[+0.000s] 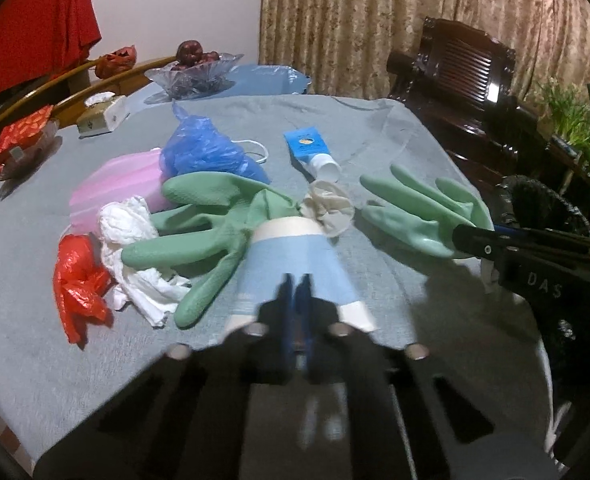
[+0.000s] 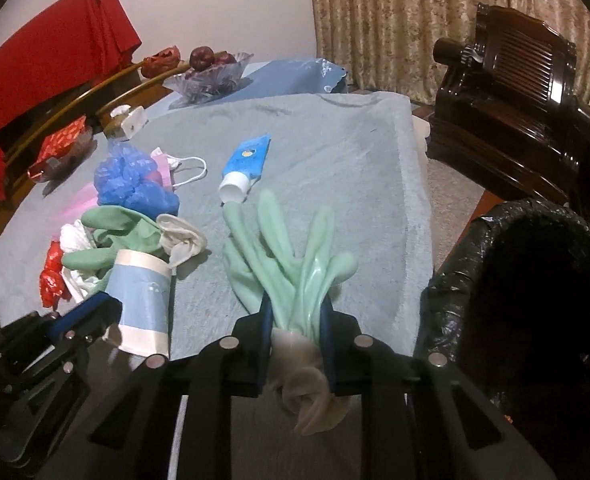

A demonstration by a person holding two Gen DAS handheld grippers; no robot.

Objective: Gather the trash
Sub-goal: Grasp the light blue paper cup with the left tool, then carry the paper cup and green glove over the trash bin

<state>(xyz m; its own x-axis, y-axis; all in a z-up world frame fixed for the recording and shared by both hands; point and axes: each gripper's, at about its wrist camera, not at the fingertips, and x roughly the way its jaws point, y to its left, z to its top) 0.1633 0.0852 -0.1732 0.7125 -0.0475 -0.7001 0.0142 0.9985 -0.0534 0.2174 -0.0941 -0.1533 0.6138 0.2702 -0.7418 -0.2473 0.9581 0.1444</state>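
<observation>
A blue-and-white paper cup lies on its side on the grey table cloth. My left gripper is shut on its rim wall. My right gripper is shut on the cuff of a green rubber glove, whose fingers point away over the cloth. In the left wrist view that glove lies to the right, with the right gripper on it. A second green glove, white tissue, a red bag, a blue bag and a blue tube lie behind the cup.
A bin with a black liner stands off the table's right edge. A dark wooden chair is behind it. A glass fruit bowl, a tissue box and a red-wrapped dish sit at the far left.
</observation>
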